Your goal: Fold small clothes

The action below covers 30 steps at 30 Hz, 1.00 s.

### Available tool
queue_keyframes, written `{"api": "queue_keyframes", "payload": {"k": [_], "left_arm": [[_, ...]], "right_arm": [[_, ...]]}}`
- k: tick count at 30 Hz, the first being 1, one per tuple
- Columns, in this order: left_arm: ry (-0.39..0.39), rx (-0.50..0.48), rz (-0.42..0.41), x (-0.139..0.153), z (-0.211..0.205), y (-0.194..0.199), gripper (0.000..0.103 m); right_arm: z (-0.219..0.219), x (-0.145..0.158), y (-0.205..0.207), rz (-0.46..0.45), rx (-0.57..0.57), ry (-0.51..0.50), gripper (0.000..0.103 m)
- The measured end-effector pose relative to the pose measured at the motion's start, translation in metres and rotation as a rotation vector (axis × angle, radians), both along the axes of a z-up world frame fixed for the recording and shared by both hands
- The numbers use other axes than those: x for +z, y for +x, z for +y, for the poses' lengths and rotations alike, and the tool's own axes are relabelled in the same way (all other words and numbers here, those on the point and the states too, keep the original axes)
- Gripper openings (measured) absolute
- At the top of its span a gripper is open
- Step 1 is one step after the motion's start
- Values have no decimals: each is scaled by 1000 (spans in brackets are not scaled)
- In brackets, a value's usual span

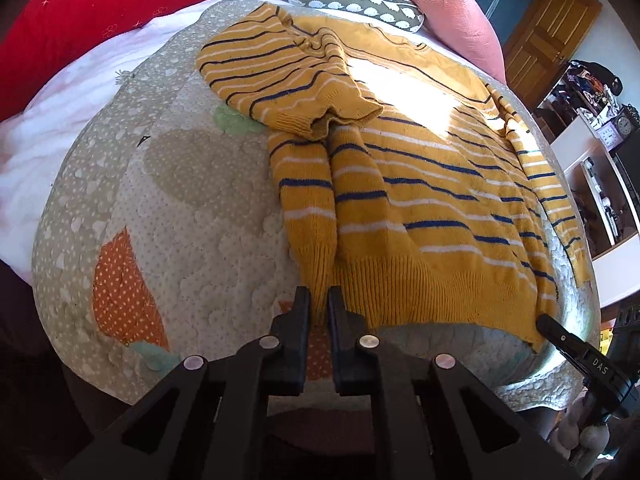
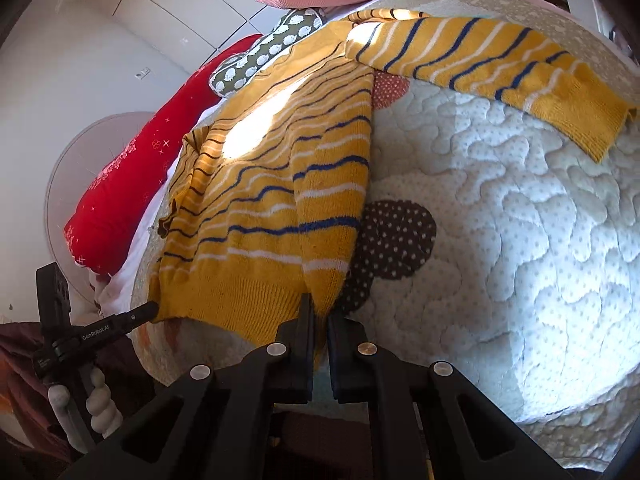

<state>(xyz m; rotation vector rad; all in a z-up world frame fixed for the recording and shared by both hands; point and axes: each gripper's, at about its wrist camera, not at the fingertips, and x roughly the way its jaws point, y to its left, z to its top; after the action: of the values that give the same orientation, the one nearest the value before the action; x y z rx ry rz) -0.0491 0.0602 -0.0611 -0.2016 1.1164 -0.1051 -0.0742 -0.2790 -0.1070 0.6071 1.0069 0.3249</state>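
A yellow knitted sweater with blue and white stripes lies flat on a quilted mat. My left gripper is shut on the sweater's ribbed hem at its left corner. My right gripper is shut on the sweater at the hem's right corner. One sleeve is bunched up at the far left. The other sleeve stretches out to the right. The right gripper's tip shows at the hem in the left wrist view, the left gripper's tip in the right wrist view.
A red pillow, a green patterned bolster and a pink cushion lie behind the mat. A wooden door and white shelves stand at the right. White bedding lies left of the mat.
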Motion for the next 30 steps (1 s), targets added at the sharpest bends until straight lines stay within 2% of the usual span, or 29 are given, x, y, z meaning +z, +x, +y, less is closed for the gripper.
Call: {"api": "queue_keyframes", "payload": {"k": [3,4,6,8,10,11,13,15,16,17,18,19,20,22,25,30], "left_arm": [[-62,19,-21,8,10,-1,10],[-80,29,-27,10,15,0,15],[-85,64,-51,15,25,3,30],[-76,86,-83,18,33,8,51],[-71,71,-93,16,35,17,56],[-81,51,-88,13,33,23,56],[-119,-11,-69,4,23,36,56],[-118,-56,-23,-8,8,47,55],[-100,-73,6,-14,0,52,39],[-49,-71,21,-17,-8,54,20],[2,-71,20,-16,-13,54,18],[7,-71,11,-12,-14,51,13],[11,-66,4,-7,-13,48,11],[14,-47,-6,1,-6,39,8],[9,-5,-2,4,9,27,8],[-76,26,31,-6,25,11,9]], "right_arm": [[2,1,-4,-4,12,-18,6],[1,2,-6,-8,13,-23,7],[-3,4,-8,-12,1,-12,8],[-7,6,-8,-19,-10,4,10],[-8,8,-6,-23,-22,-3,16],[-7,9,-4,-27,-25,-8,21],[-4,9,4,-35,-17,-23,24],[2,11,16,-44,-8,-35,24],[4,12,21,-50,-4,-35,24],[7,12,25,-51,-4,-41,24],[10,12,29,-54,-2,-40,24],[12,11,33,-54,6,-29,23],[13,11,35,-45,6,-24,11],[12,13,31,-30,-6,-55,11],[4,14,16,-24,-20,-86,9],[-12,-3,-3,2,-36,2,9]]}}
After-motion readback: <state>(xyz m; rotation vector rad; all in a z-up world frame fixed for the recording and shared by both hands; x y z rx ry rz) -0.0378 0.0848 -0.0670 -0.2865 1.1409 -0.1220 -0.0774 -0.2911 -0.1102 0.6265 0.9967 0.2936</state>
